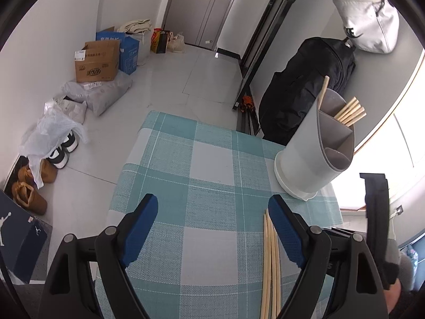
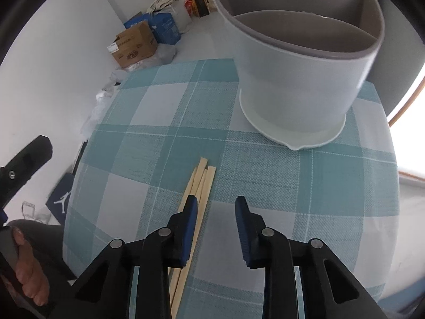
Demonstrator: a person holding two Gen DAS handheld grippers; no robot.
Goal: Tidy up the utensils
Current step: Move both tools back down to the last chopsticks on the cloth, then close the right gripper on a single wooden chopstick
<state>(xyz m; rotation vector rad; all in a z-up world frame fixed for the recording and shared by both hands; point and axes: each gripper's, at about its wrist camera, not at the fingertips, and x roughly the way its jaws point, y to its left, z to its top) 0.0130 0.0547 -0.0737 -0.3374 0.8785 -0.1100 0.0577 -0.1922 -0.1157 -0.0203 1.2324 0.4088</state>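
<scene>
Chopsticks (image 2: 198, 186) lie loose in a bundle on the checked surface (image 2: 305, 186), near the divided holder (image 2: 297, 93). Step in hand: pickup. The right claw (image 2: 216, 207) hangs over them, half spread, nothing between its pads; its left pad (image 2: 190, 228) overlaps the bundle. The next move likely calls for shifting sideways to straddle a stick before pinching. The left claw (image 1: 212, 207) is spread wide and empty. Only the left view shows chopsticks already standing in the holder's far compartment (image 1: 348, 111); the right view shows the near compartment bare.
</scene>
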